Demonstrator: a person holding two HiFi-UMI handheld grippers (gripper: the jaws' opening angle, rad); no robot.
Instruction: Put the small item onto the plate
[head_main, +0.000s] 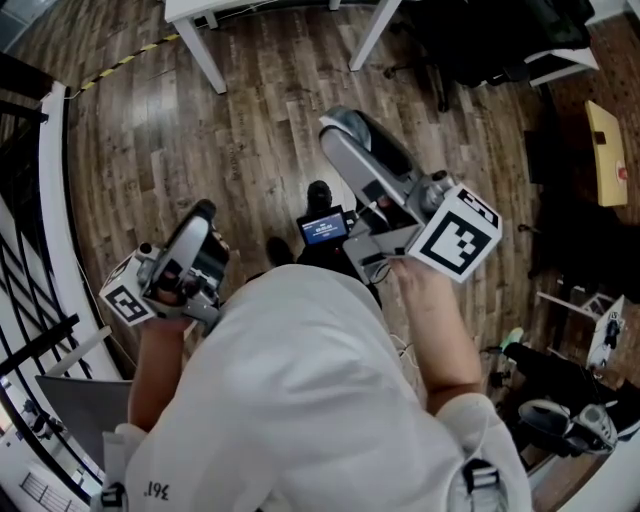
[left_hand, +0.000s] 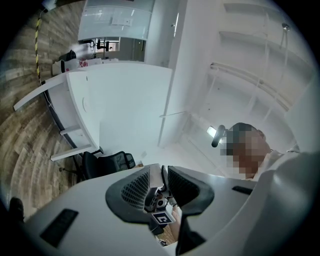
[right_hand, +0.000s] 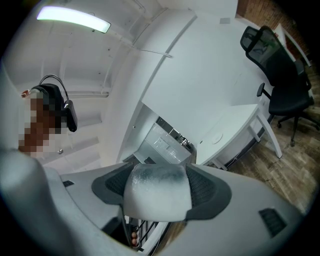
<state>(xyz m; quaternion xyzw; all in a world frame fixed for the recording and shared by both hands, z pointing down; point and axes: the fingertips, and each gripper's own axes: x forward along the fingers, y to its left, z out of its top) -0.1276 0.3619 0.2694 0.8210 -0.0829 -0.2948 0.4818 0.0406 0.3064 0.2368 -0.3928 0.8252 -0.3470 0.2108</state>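
The small item (right_hand: 157, 197) is clamped in the right gripper (right_hand: 160, 186); it is a pale, frosted-looking rounded lump that fills the gap between the 2 dark pads, so the jaws stand fairly wide on it. It looks light and matte rather than slippery; whether it is soft or stiff cannot be told. The hold across its 2 flanks seems the sensible one, and a gentle squeeze should be enough. The left gripper (left_hand: 161, 184) has its jaws drawn together to a slit, with nothing between them.

No plate shows in any view. Both grippers are raised before the person's white shirt (head_main: 320, 400), above a wooden floor (head_main: 250, 130). In the head view, white table legs (head_main: 205, 55) stand at 12 o'clock; black gear (head_main: 560, 400) lies at 4 o'clock; a railing (head_main: 40, 300) runs at 9 o'clock. In the right gripper view, a black office chair (right_hand: 280, 75) stands beside a white table (right_hand: 235, 120) at 2 o'clock.
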